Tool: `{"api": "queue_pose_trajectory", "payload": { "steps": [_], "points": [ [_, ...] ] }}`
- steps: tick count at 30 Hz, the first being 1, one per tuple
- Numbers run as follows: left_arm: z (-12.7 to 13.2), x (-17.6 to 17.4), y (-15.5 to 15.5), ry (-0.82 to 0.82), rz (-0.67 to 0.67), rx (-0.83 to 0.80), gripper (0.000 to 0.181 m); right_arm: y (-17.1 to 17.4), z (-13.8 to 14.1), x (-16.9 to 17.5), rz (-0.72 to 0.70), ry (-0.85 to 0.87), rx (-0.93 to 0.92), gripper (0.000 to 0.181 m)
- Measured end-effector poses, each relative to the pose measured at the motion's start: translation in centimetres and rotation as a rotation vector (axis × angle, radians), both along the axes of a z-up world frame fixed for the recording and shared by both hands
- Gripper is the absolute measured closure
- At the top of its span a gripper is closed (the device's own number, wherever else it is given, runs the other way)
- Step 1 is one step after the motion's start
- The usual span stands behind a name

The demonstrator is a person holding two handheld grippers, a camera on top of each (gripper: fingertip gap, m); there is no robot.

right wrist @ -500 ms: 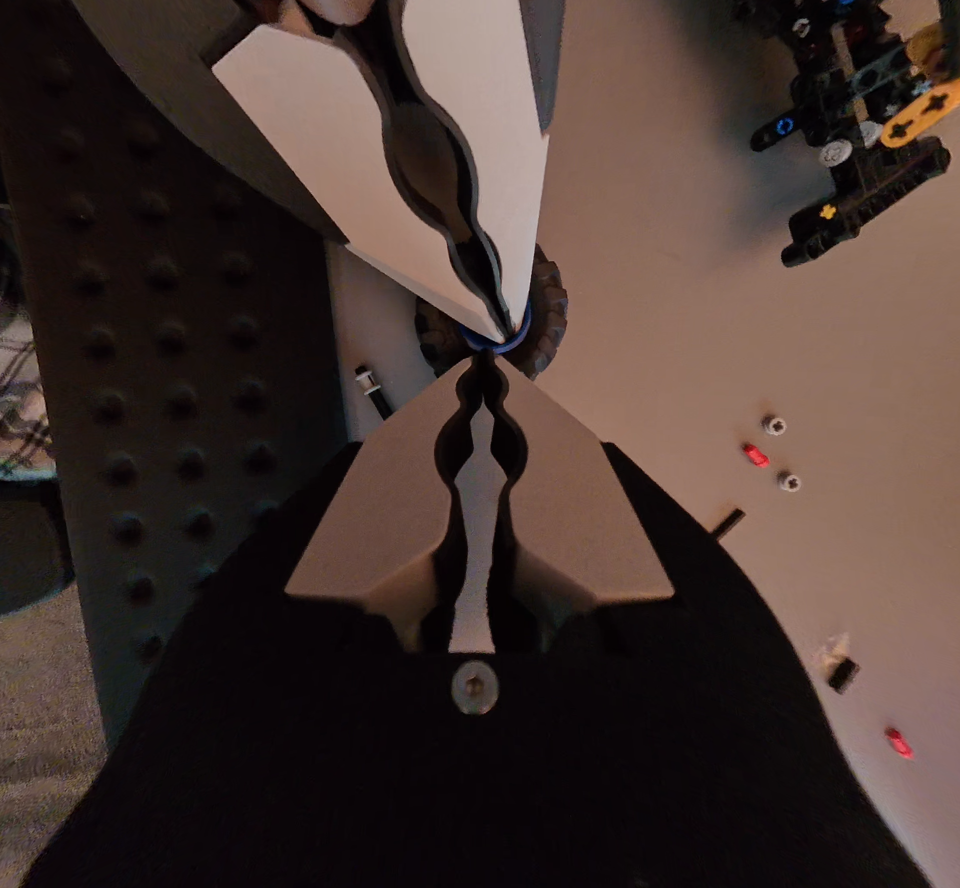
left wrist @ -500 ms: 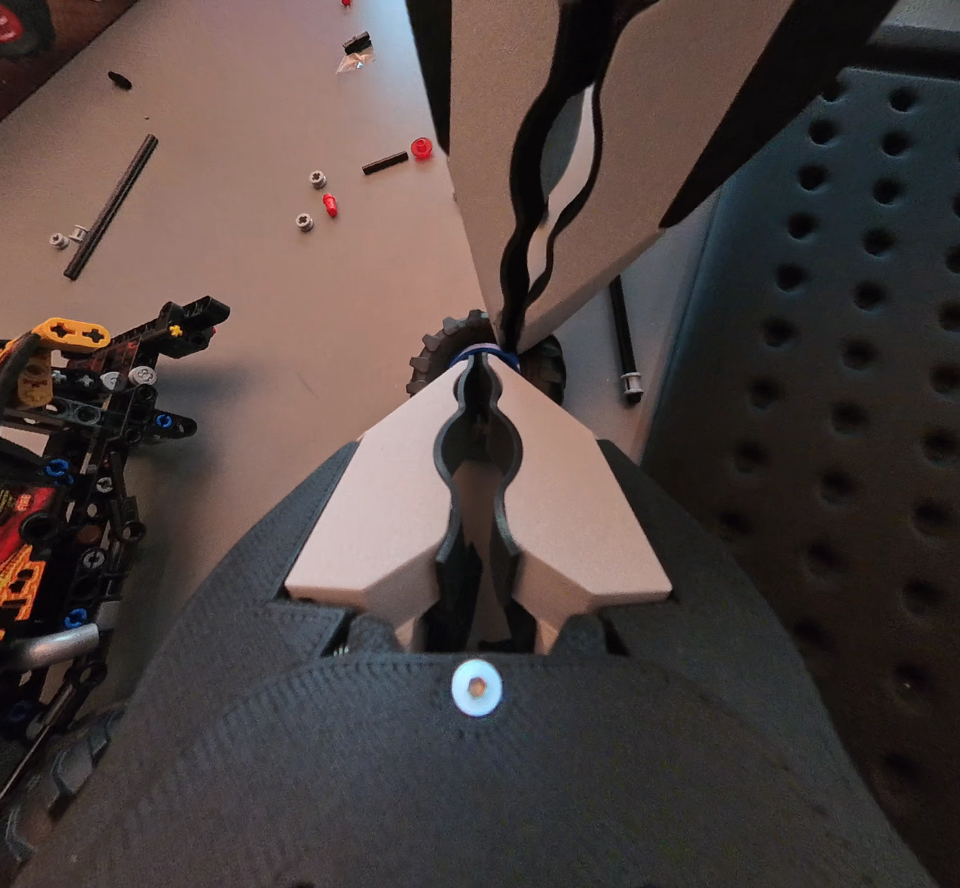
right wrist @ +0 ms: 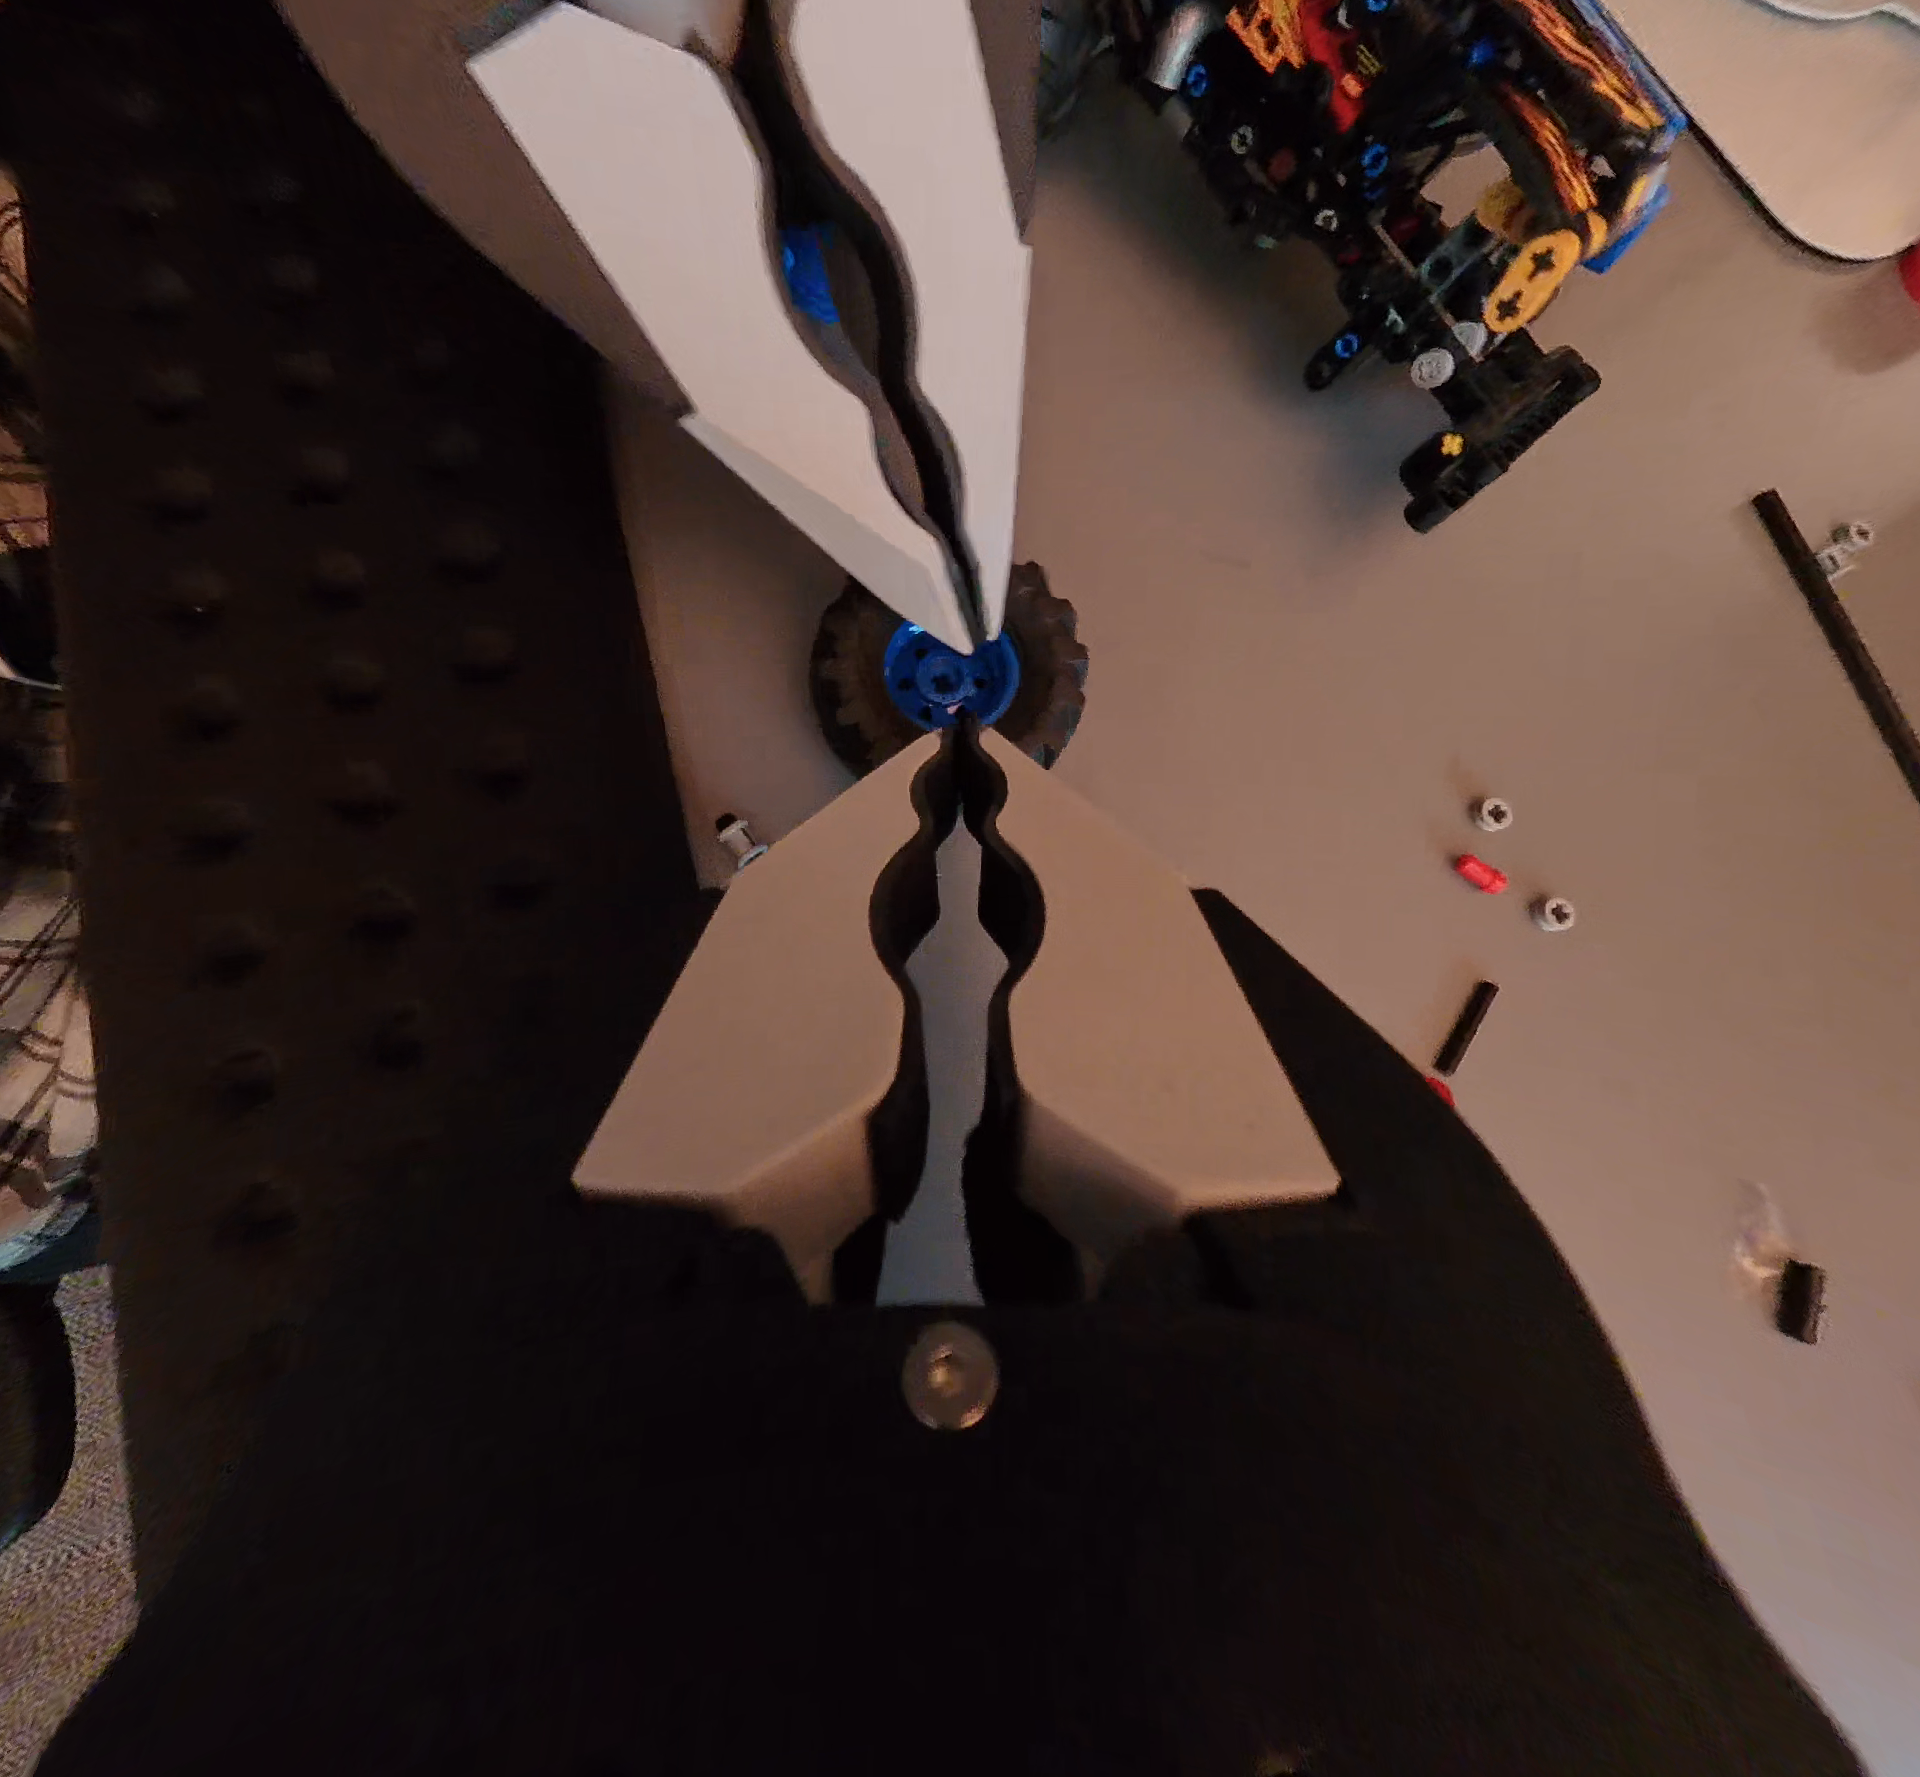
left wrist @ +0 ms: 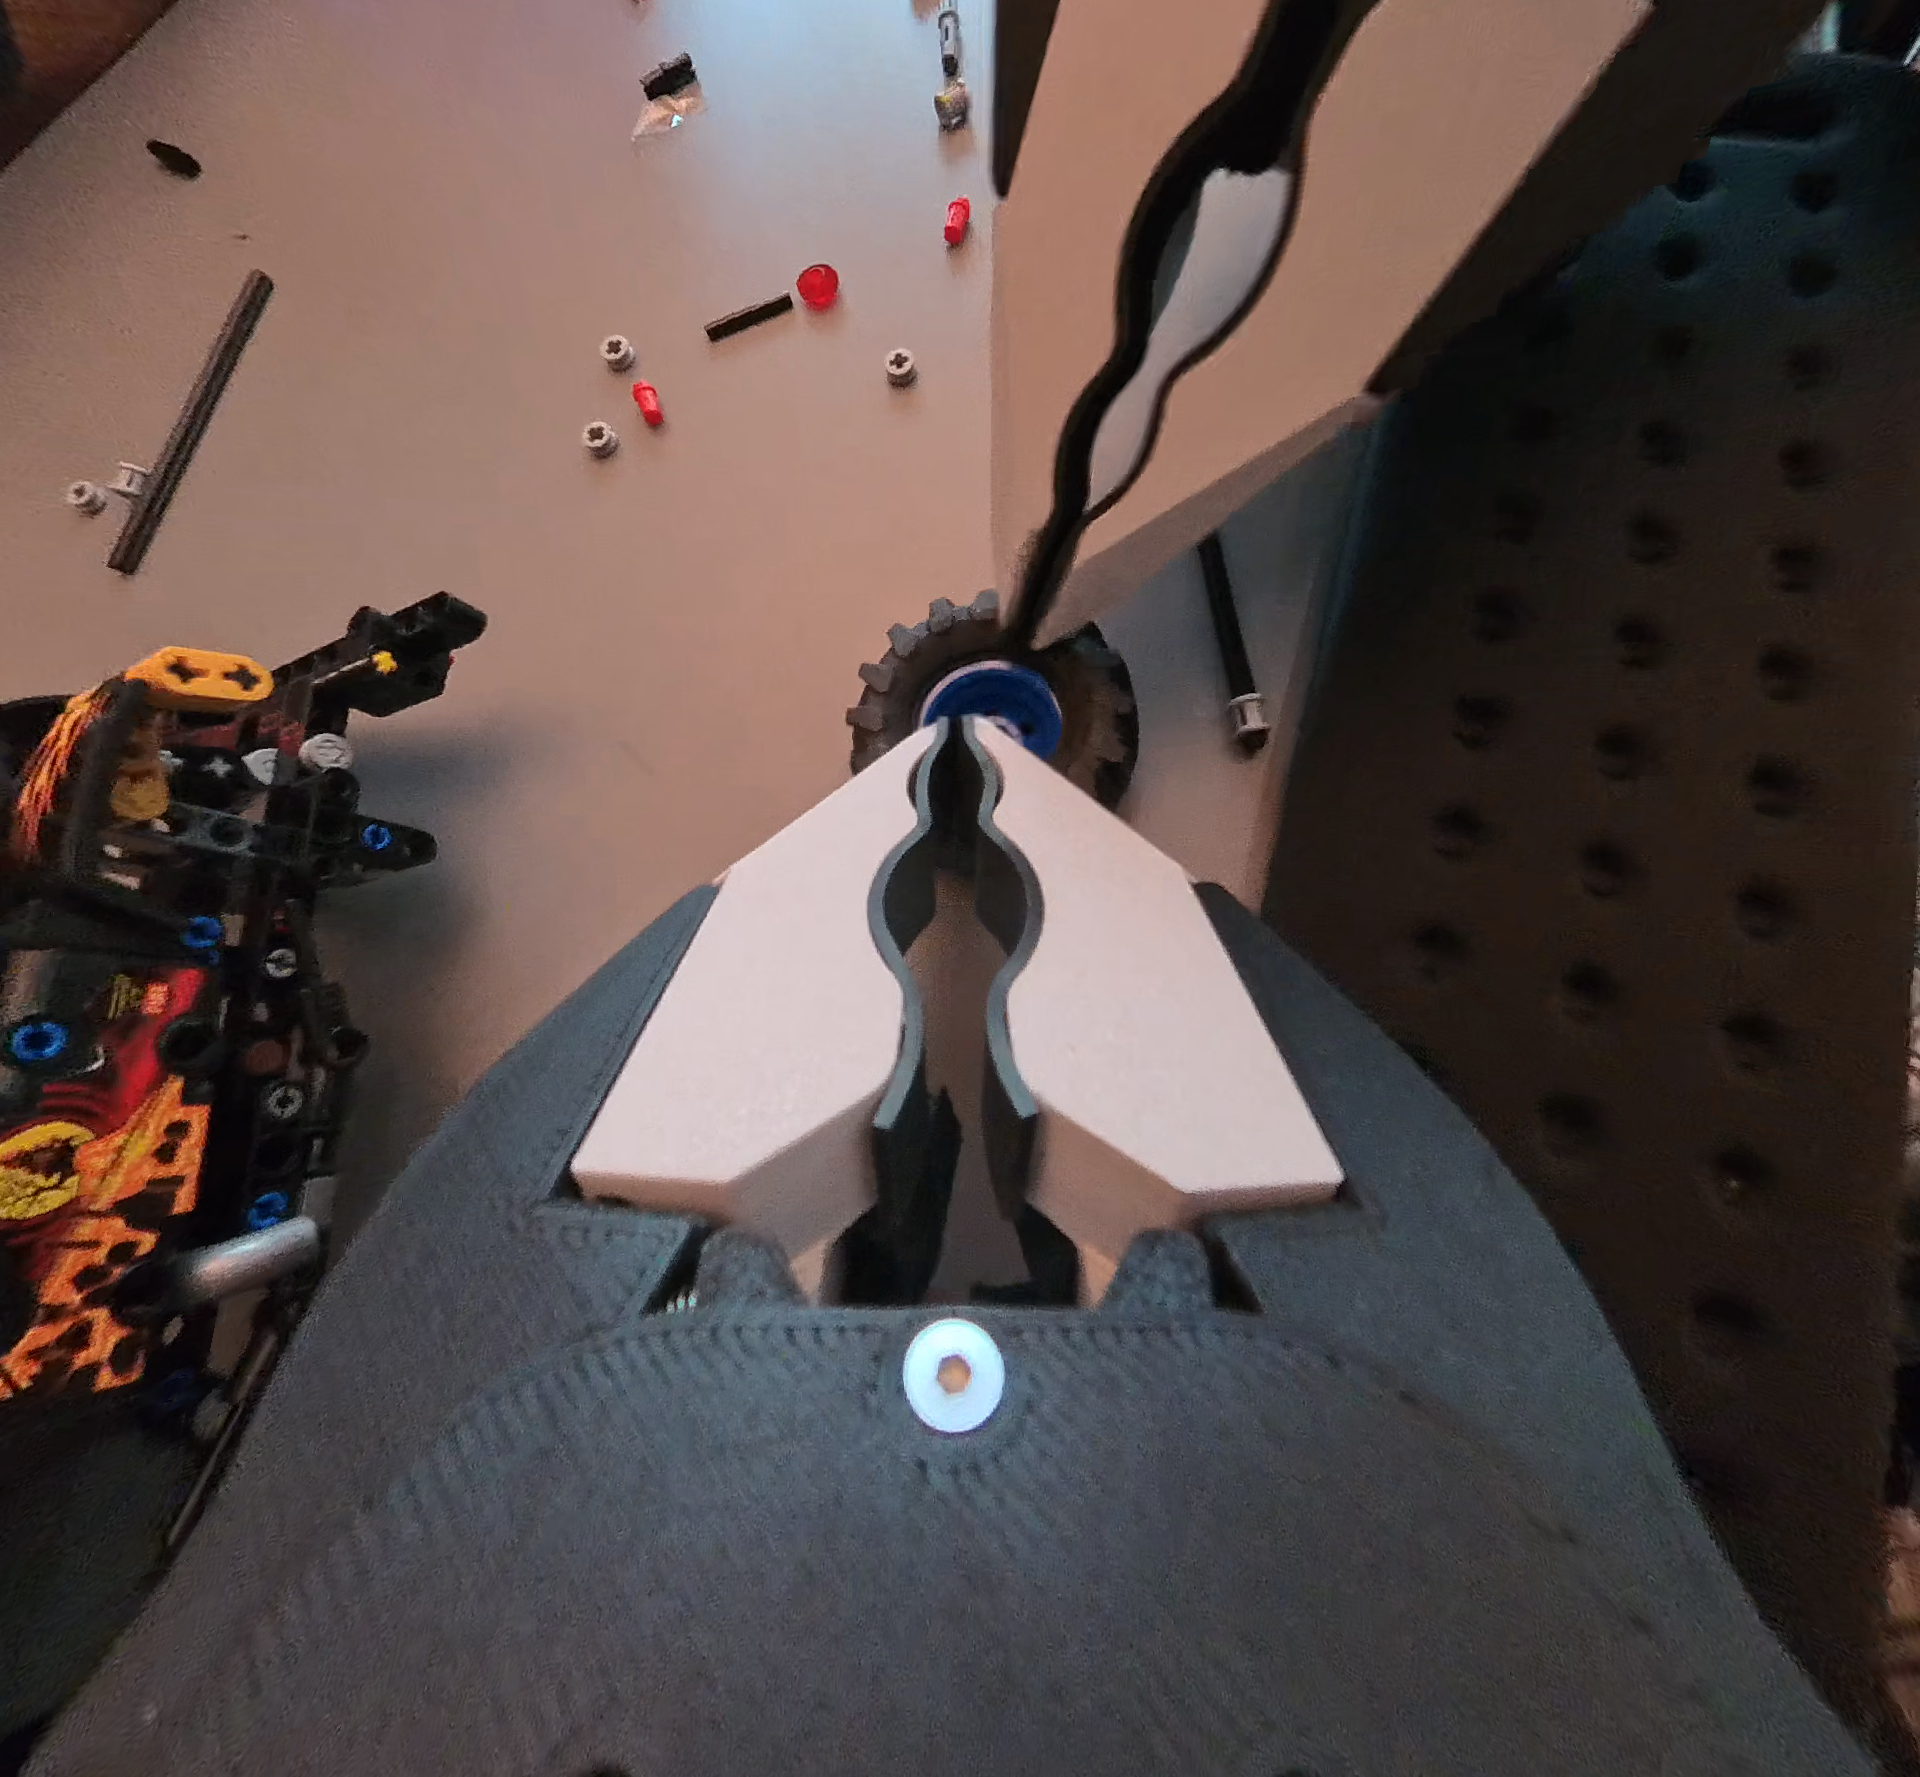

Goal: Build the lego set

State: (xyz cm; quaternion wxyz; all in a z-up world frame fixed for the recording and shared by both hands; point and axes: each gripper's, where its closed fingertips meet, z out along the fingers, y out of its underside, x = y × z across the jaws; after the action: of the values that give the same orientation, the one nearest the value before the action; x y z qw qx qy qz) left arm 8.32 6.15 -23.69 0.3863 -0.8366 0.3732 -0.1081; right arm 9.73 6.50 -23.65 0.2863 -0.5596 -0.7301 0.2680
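Both tongs are meeting tip to tip over one small black knobby rubber tyre with a blue plastic hub [left wrist: 992, 701], which is lying flat on the pale table [left wrist: 644, 605]. Left gripper [left wrist: 958, 728]: fingers clenched, tips pressing on the hub's near edge. Right gripper [right wrist: 958, 728]: fingers likewise pinched together, tips touching the hub's opposite edge. Partly built black, orange and blue vehicle model [right wrist: 1455, 169] is standing well to the left gripper's left. Loose red pins [left wrist: 646, 402], grey bushes [left wrist: 600, 439] and black axles [left wrist: 187, 423] are lying scattered beyond it.
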Motion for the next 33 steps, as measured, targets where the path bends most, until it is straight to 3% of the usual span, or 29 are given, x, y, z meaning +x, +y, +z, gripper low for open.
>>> {"api": "queue_pose_trajectory", "payload": {
  "steps": [4,12,14,18,26,33],
  "points": [
    [-0.8,-0.1,0.2,0.005,0.012,-0.019,0.181,-1.7,0.1,-0.4,0.060,-0.038,0.038,0.181],
    [-0.6,-0.2,-0.1,-0.053,0.009,-0.063,0.181,-2.5,0.0,-1.9,0.050,-0.034,0.069,0.181],
    [0.3,0.0,-0.5,-0.102,-0.015,-0.079,0.181,-3.0,-0.2,-1.8,0.098,-0.059,0.081,0.181],
    [-0.5,-0.5,-1.2,0.047,-0.088,-0.088,0.181,-2.7,-0.2,-1.5,0.175,-0.100,0.113,0.181],
    [0.1,-0.5,-2.7,-0.035,-0.165,-0.075,0.181,-2.8,-0.4,-1.1,0.248,-0.187,0.123,0.181],
    [-0.3,-0.5,-3.1,-0.006,-0.206,-0.024,0.181,-3.4,-0.6,-1.0,0.315,-0.250,0.157,0.181]
  ]
}}
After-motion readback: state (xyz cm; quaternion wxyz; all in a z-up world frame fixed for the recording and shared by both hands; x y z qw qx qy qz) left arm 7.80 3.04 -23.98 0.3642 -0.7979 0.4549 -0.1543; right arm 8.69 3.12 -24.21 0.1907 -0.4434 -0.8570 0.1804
